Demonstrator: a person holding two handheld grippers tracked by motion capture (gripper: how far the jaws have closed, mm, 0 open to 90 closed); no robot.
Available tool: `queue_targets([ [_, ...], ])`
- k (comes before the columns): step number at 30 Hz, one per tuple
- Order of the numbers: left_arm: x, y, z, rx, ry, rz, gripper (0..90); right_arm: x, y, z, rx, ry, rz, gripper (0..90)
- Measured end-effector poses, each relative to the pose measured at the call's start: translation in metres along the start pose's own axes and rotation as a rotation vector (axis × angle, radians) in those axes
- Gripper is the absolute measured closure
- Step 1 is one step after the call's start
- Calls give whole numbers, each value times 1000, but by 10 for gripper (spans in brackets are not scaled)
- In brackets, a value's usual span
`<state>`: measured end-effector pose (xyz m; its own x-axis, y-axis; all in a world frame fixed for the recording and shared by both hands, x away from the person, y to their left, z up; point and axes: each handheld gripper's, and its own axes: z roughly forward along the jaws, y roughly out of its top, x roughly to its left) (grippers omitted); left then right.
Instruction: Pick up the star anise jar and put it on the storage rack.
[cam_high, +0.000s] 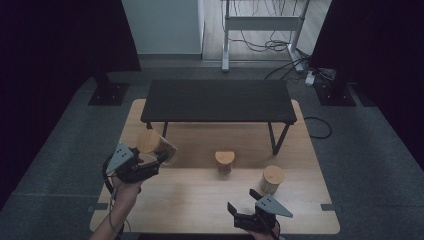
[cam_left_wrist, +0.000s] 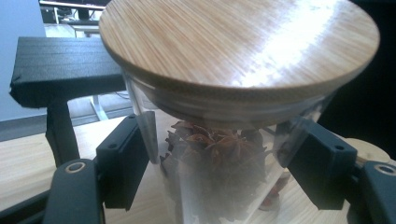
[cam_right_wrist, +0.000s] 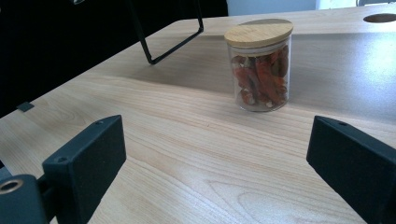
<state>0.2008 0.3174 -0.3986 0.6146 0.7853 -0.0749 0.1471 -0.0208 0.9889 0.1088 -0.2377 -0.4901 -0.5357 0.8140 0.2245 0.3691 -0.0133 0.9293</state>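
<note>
- Two claws are in your hands over the wooden desk (cam_high: 200, 192): your left claw (cam_high: 152, 162) is up off the desk surface, your right claw (cam_high: 240, 202) sits low near the desk's close edge.
- Your left claw is pinching a glass jar of star anise (cam_left_wrist: 219, 158); both pads press on the glass wall just under the jar's bamboo lid (cam_left_wrist: 238, 42), one on each side.
- In the high view that jar (cam_high: 155, 144) lies tilted between the left claw's tips, its lid turned back toward you, and it hangs clear of the desk.
- From the left claw's own camera, the jar leans toward the lens, so the lid sits above the pads and the brown stars sit between them.
- Beyond the left claw stands a black low shelf (cam_high: 218, 100) on thin legs, resting on the desk.
- Your right claw is spread wide with nothing between its pads; bare wood shows in the gap.
- Ahead of the right claw, well past its tips, a jar of red chillies (cam_right_wrist: 260, 65) stands upright on the desk with its bamboo lid on.
- In the high view this chilli jar (cam_high: 271, 180) is just beyond the right claw, slightly to its right side.
- A third lidded jar (cam_high: 225, 162) stands upright between the two claws, further from you than the right claw; I cannot tell its contents.
</note>
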Motion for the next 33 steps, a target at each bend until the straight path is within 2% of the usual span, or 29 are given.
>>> queue_targets([
  [33,10,19,24,-33,-13,16,261,-7,0,0,2,-19,33,42],
])
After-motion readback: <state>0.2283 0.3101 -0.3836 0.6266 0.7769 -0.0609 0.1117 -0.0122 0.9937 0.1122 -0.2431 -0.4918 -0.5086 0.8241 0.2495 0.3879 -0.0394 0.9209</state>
